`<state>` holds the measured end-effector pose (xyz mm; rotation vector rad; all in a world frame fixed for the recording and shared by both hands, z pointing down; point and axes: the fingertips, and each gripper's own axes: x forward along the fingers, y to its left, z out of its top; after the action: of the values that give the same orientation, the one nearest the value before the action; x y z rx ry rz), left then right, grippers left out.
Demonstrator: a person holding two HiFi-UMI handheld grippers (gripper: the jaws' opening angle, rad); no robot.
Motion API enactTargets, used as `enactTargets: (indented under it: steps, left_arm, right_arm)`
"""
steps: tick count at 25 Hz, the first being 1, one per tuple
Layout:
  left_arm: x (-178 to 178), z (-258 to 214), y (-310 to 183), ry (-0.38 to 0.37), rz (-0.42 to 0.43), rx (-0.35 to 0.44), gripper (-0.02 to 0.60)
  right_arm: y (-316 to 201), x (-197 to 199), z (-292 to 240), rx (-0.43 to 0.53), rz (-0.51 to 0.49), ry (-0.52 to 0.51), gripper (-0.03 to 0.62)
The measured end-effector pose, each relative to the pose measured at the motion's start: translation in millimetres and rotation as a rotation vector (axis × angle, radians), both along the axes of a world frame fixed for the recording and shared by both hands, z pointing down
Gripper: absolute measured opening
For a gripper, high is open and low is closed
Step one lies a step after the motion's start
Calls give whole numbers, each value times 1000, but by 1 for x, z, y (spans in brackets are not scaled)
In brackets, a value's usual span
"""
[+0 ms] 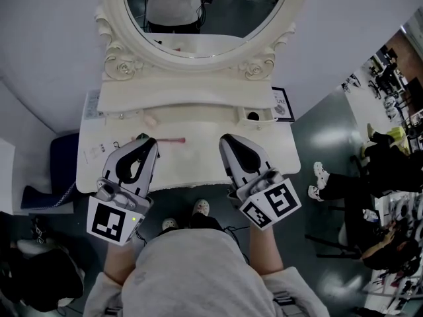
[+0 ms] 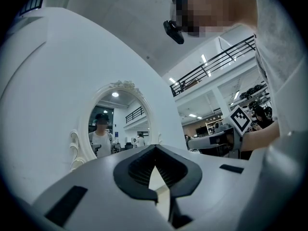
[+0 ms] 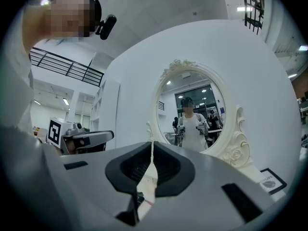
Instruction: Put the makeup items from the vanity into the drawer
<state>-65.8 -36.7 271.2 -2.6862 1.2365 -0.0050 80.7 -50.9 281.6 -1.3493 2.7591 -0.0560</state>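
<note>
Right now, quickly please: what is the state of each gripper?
Left gripper: shut, nothing between its jaws.
Right gripper: shut, nothing between its jaws.

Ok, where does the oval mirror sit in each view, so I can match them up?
Head view: oval mirror at top centre, cut off by the upper edge.
Left gripper view: the mirror, left of centre, mid-height.
Right gripper view: the mirror, right of centre, mid-height.
Shared landmark: the person's reflection, in a pale top, in the glass.
</note>
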Motion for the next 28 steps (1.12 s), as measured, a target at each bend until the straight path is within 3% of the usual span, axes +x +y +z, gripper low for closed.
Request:
enactTargets:
  steps: [21, 25, 28]
  left_arm:
    - [-28, 0, 26, 10, 9, -4, 14]
    - [-31, -9, 29, 45, 11, 26, 14]
    - [-35, -2, 31, 19, 15, -1, 12]
  right_arm:
    - [41, -33, -10, 76, 33, 31, 26]
    - [47, -38, -11, 80, 42, 38, 26]
    - [49, -40, -11, 81, 49, 38, 26]
